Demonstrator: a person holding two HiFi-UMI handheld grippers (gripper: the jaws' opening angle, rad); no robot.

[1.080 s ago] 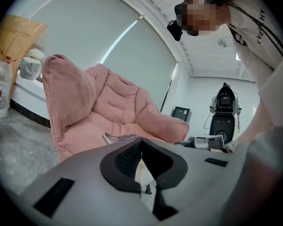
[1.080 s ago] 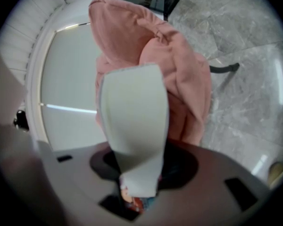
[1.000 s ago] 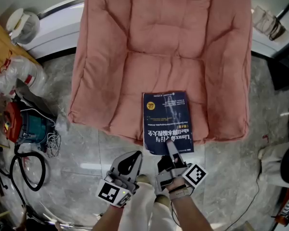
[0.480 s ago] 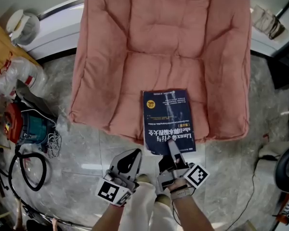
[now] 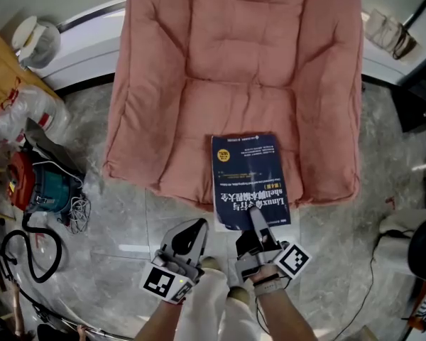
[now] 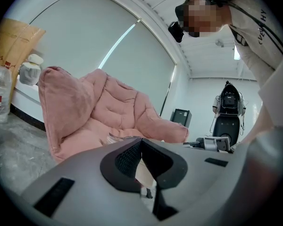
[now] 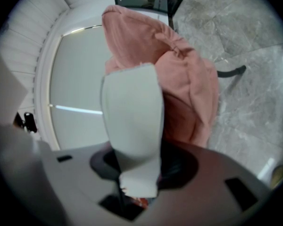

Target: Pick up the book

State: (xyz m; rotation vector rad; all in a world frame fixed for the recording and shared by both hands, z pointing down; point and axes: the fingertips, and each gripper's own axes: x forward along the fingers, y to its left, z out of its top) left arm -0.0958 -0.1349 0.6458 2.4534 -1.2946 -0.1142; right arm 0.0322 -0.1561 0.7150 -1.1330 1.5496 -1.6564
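Observation:
A dark blue book (image 5: pixel 248 176) lies on the front of a pink armchair's seat (image 5: pixel 234 62), its near end jutting past the cushion's edge. My right gripper (image 5: pixel 255 215) is shut on that near edge. In the right gripper view the book's pale page block (image 7: pixel 132 121) stands up between the jaws, with the pink chair (image 7: pixel 179 79) behind it. My left gripper (image 5: pixel 193 229) hovers just left of the book, over the floor, shut and holding nothing. In the left gripper view its jaws meet at the tip (image 6: pixel 141 141), and the armchair (image 6: pixel 108 112) lies ahead.
On the grey marble floor (image 5: pixel 128 226) at the left lie a red and teal tool (image 5: pixel 28 183) with a black hose, and a plastic bag (image 5: pixel 21 112). A white pail (image 5: pixel 35 38) stands at the back left. A parked scooter (image 6: pixel 228 107) stands farther off.
My right gripper has risen a little with the book's near end in its jaws. The left gripper has stayed where it was.

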